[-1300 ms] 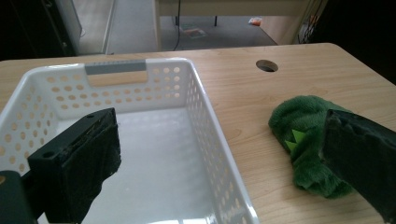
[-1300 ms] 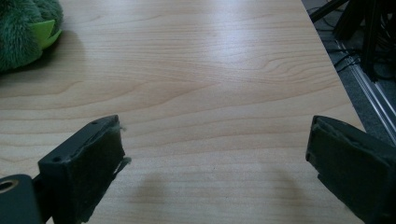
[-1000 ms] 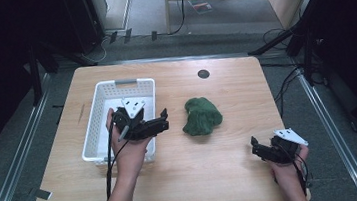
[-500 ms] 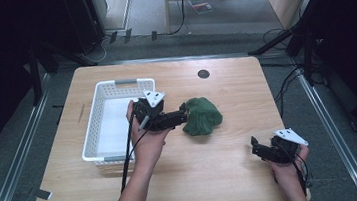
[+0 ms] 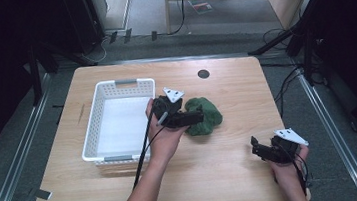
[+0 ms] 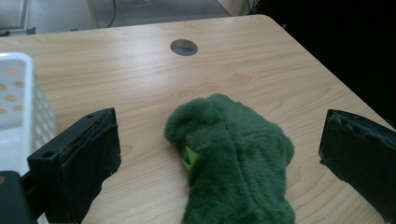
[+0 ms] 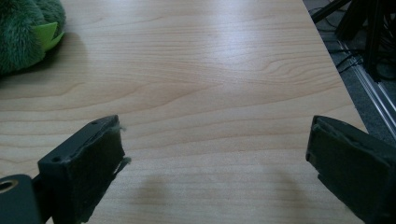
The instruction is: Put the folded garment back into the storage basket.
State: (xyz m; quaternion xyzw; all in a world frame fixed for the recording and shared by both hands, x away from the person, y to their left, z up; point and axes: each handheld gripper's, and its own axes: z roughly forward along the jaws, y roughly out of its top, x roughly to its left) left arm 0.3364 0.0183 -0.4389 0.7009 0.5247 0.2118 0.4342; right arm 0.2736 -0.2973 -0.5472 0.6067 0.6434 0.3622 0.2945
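A green plush toy (image 5: pixel 205 115) lies on the wooden table (image 5: pixel 234 175), just right of a white basket (image 5: pixel 115 83). My left gripper (image 5: pixel 196 117) is held over the toy's left part. In the left gripper view it is open (image 6: pixel 219 140), with its jaws wide apart on either side of the plush toy (image 6: pixel 233 163); a small light-green tag shows on the fur. My right gripper (image 5: pixel 256 147) rests low near the table's front right, open (image 7: pixel 215 140) over bare wood. The plush toy (image 7: pixel 23 28) sits at the far upper left of the right gripper view.
The basket's perforated wall (image 6: pixel 14 93) stands close to my left jaw. A round cable hole (image 5: pixel 203 73) is set in the table behind the toy. Metal rails and cables run along the floor (image 5: pixel 317 96) to the right of the table.
My left gripper has moved right, from above the basket's right rim to the plush toy. The right gripper has stayed where it was.
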